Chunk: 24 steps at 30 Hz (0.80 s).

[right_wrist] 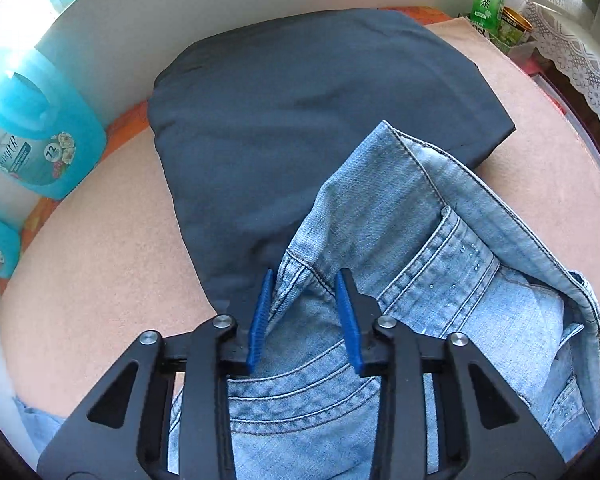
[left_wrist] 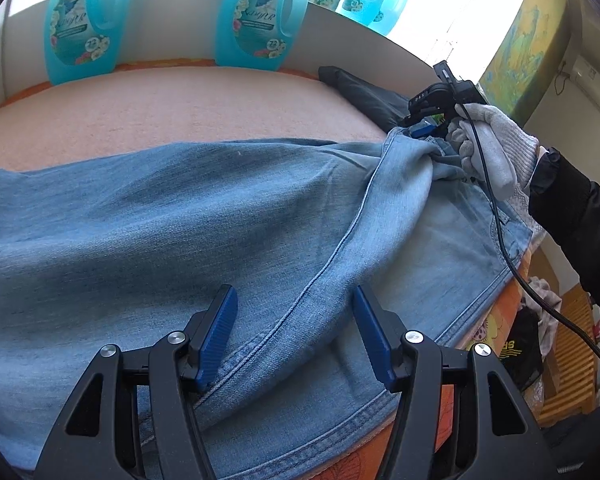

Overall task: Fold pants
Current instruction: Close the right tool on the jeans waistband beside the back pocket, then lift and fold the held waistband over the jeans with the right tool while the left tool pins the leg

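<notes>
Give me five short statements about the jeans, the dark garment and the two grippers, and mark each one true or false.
1. The jeans are light blue denim. True.
2. The left gripper is clamped shut on the jeans. False: its jaws stand open over them.
3. The right gripper has denim between its jaws. True.
4. A dark garment lies folded beyond the jeans. True.
5. The detergent bottles are red. False: they are turquoise.

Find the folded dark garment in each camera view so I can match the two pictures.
Left wrist view: the folded dark garment is a small dark strip at upper right, behind the jeans.
Right wrist view: folded dark garment fills the upper centre, with the jeans' waistband lying over its near edge.
Shared landmark: the turquoise detergent bottle.
</notes>
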Tool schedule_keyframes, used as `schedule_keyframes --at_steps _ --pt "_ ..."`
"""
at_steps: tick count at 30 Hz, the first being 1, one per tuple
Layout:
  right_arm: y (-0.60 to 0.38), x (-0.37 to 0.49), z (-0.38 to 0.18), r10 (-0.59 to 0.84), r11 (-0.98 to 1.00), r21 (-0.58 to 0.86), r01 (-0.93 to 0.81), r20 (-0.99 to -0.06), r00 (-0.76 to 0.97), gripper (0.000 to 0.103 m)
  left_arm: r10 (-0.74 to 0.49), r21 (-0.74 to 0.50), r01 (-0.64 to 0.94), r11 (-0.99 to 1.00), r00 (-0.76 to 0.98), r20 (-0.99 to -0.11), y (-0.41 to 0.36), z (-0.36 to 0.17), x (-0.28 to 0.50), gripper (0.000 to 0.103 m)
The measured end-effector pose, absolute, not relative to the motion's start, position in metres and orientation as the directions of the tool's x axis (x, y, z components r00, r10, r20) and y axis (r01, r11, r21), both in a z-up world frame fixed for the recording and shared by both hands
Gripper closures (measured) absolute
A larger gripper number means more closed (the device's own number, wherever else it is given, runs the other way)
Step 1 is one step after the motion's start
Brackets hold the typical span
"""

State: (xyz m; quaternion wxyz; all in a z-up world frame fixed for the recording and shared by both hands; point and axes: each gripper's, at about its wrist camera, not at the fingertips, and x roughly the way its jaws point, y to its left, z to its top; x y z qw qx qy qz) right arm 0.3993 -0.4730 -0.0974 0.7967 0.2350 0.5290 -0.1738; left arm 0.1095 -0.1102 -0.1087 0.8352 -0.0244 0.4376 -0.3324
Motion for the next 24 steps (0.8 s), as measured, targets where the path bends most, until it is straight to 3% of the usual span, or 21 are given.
schedule_keyframes --at_steps 1,3,5,9,16,18,20,22,24 --pt "-0.473 0.396 -0.096 -0.016 0.828 0.204 0.522 -0.923 0.386 0.089 -0.573 -0.325 0.534 0.78 0.402 -0.714 -0.111 -0.109 0.108 0.044" --pt "-0.472 0.389 -0.09 -0.014 0.83 0.217 0.513 -0.913 0.408 0.093 -0.565 -0.309 0.537 0.785 0.414 -0.713 -0.113 -0.11 0.107 0.048" --pt "-0.474 0.38 -0.08 -0.006 0.832 0.24 0.501 -0.898 0.44 0.095 -0.56 -0.305 0.533 0.789 0.421 -0.714 -0.113 -0.111 0.107 0.076" --pt "-0.482 0.352 -0.054 0.022 0.82 0.313 0.479 -0.853 0.521 0.096 -0.56 -0.311 0.522 0.795 0.432 -0.707 -0.112 -0.112 0.108 0.089" --pt "-0.493 0.276 0.005 0.033 0.822 0.401 0.404 -0.743 0.669 0.097 -0.553 -0.278 0.55 0.788 0.431 -0.713 -0.116 -0.106 0.1 0.089" --pt "-0.492 0.249 0.016 0.014 0.827 0.398 0.396 -0.72 0.694 0.097 -0.549 -0.26 0.563 0.785 0.437 -0.712 -0.117 -0.101 0.095 0.08" --pt "-0.49 0.222 0.022 0.002 0.828 0.401 0.391 -0.7 0.714 0.097 -0.557 -0.249 0.578 0.777 0.449 -0.699 -0.116 -0.093 0.089 0.061" --pt "-0.492 0.194 0.02 0.006 0.815 0.428 0.391 -0.681 0.732 0.097 -0.565 -0.225 0.604 0.765 0.46 -0.685 -0.12 -0.085 0.082 0.053" --pt "-0.495 0.165 0.013 0.017 0.79 0.467 0.398 -0.665 0.747 0.097 -0.549 -0.159 0.637 0.754 0.478 -0.686 -0.131 -0.083 0.077 0.051"
